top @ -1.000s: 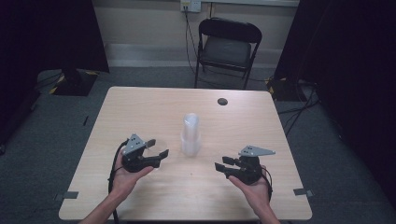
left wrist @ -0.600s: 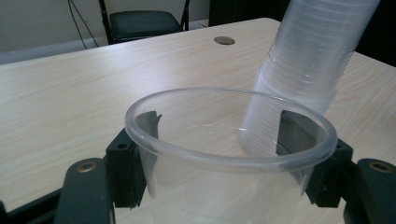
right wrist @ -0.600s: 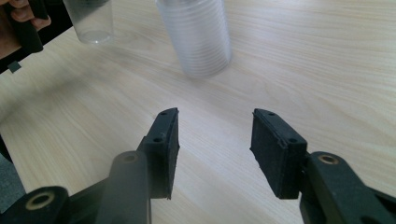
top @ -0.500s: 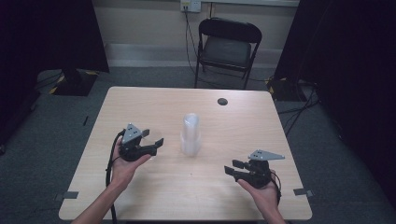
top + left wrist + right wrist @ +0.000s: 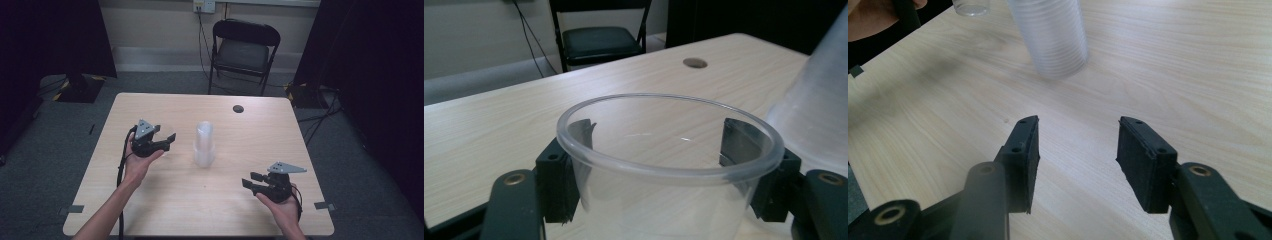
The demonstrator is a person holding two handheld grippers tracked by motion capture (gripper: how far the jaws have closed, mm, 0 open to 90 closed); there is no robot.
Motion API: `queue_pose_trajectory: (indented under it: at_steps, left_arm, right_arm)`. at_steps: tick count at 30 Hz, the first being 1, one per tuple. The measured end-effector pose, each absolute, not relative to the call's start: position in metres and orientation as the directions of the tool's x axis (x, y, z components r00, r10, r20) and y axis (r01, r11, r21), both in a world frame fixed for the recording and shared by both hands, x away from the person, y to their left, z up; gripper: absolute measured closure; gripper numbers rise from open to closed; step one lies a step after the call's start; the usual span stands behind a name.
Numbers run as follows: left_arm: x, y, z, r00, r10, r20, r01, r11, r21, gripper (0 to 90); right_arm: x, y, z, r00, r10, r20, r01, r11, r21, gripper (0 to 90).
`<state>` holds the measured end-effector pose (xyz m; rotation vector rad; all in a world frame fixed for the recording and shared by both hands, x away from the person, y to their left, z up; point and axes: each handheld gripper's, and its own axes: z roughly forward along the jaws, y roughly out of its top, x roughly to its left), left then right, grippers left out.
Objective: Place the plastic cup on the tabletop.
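Left claw point(image 5: 169, 140) clenched on clear cup point(image 5: 669, 150), upright, just left of cup stack point(image 5: 204, 145). Right claw point(image 5: 1078, 155) released, farther from stack.

Both tongs black: left tongs point(image 5: 171, 139), right tongs point(image 5: 251, 179). Grey three-cornered plate on top of each. Black cable trails from left. Brass-ringed screw holes, ribbed black pads point(image 5: 1024, 157). Bare forearms, no sleeves.

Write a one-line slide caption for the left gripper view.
Left gripper clamps a clear plastic cup beside the cup stack on the wooden table.
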<state>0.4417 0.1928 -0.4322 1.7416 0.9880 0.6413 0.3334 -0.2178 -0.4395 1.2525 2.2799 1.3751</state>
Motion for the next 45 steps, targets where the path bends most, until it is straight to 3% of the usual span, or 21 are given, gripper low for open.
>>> queue_pose_trajectory:
  at_steps: [8, 10, 16, 23, 45]
  left_arm:
    - [0.465, 0.19, -0.444, 0.478, 0.878, -0.006, 0.341, -0.18, 0.923, 29.4]
    - [0.47, 0.189, -0.45, 0.464, 0.885, -0.043, 0.355, -0.141, 0.924, 29.2]
    - [0.476, 0.188, -0.458, 0.442, 0.897, -0.019, 0.361, -0.158, 0.919, 28.0]
    - [0.482, 0.186, -0.465, 0.427, 0.903, -0.054, 0.369, -0.119, 0.922, 27.7]
    - [0.479, 0.186, -0.469, 0.48, 0.876, -0.051, 0.438, -0.189, 0.879, 27.6]
  right_arm:
    - [0.337, -0.218, -0.442, -0.614, 0.749, 0.249, 0.57, 0.203, 0.796, 51.7]
    - [0.338, -0.217, -0.443, -0.618, 0.746, 0.248, 0.57, 0.208, 0.795, 51.7]
    - [0.337, -0.217, -0.445, -0.611, 0.753, 0.245, 0.573, 0.208, 0.792, 51.7]
    - [0.338, -0.219, -0.445, -0.6, 0.761, 0.244, 0.57, 0.194, 0.798, 51.8]
    - [0.337, -0.217, -0.444, -0.614, 0.751, 0.243, 0.559, 0.197, 0.805, 52.6]
